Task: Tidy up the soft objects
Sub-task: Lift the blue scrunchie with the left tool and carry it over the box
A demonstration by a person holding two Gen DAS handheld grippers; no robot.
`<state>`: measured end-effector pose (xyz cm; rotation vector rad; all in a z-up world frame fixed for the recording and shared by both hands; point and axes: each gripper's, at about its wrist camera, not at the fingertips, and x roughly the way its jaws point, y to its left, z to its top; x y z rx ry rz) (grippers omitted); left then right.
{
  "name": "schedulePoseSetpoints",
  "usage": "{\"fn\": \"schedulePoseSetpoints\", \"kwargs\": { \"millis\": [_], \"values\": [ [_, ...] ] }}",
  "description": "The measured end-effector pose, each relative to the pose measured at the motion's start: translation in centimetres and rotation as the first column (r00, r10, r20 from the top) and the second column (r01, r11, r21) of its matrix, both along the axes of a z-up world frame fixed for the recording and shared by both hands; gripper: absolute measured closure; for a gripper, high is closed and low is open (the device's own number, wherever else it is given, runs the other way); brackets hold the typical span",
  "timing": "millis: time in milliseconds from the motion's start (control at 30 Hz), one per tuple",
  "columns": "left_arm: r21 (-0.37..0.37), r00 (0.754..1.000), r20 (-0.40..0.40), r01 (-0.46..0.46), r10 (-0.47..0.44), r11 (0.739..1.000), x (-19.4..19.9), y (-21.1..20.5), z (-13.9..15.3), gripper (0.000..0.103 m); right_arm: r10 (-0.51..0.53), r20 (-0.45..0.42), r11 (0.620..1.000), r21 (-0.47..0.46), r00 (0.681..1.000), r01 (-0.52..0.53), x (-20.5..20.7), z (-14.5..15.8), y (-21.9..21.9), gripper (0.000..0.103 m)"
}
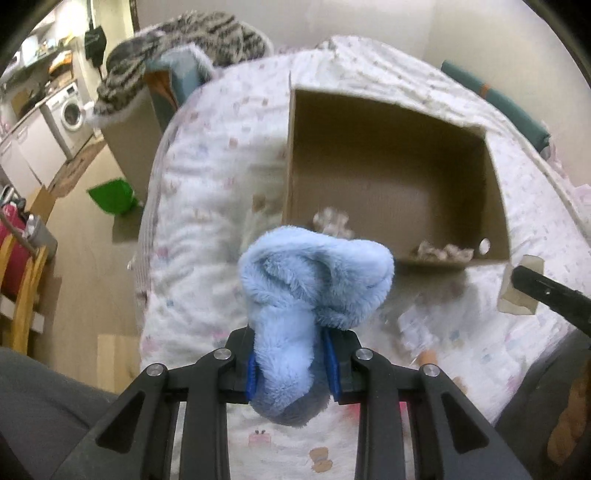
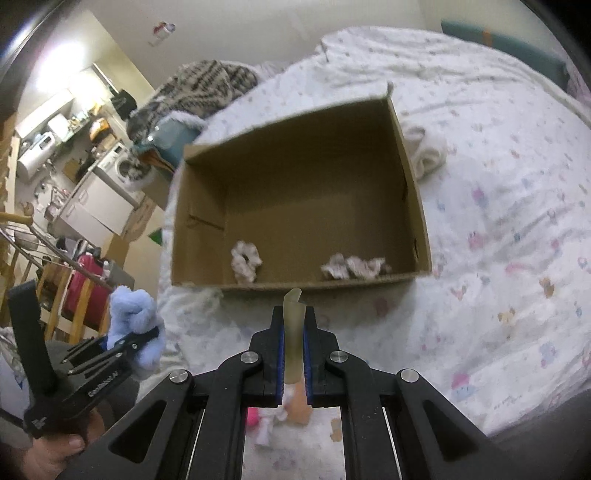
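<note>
Left wrist: gripper (image 1: 291, 363) pinching blue plush (image 1: 314, 280)

cream walls (image 1: 388, 22), tan floor (image 1: 92, 258), washing machine (image 1: 72, 110) far left.

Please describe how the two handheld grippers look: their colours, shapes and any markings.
Both are black plastic. The left gripper and right gripper have angular linkage arms with triangular cut-outs, round silver pivot pins and blue finger pads. The left one's body carries small white lettering, too blurred to read, above a black pistol-like handle. No cables show.
</note>
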<state>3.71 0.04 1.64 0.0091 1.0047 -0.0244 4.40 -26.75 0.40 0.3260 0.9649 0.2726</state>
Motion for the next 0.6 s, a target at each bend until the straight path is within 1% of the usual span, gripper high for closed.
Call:
{"fn": "schedulePoseSetpoints", "kwargs": {
  "millis": [167, 300, 433, 600],
  "values": [
    [0.004, 0.998, 0.059, 0.039, -0.039, 0.999, 0.7, -0.6, 2.4, 0.077, -0.01, 0.08, 1.0, 0.02, 0.997, 0.008, 0.6, 2.1, -0.3, 0.093],
    [-0.005, 0.995, 0.087, 0.057, -0.056, 0.998, 2.1, -0.8, 3.8, 0.077, -0.025, 0.118, 0.999, 0.025, 0.993, 0.022, 1.6, 3.3, -0.9, 0.093],
    [-0.018, 0.992, 0.107, 0.068, -0.066, 0.997, 4.1, -1.3, 4.9, 0.077, -0.041, 0.129, 0.999, 0.032, 0.991, 0.037, 3.3, 3.8, -1.5, 0.093],
    [-0.024, 0.99, 0.118, 0.083, -0.08, 0.996, 6.8, -2.1, 5.0, 0.077, -0.056, 0.134, 0.998, 0.028, 0.989, 0.052, 5.5, 4.0, -2.1, 0.093]
  ]
}}
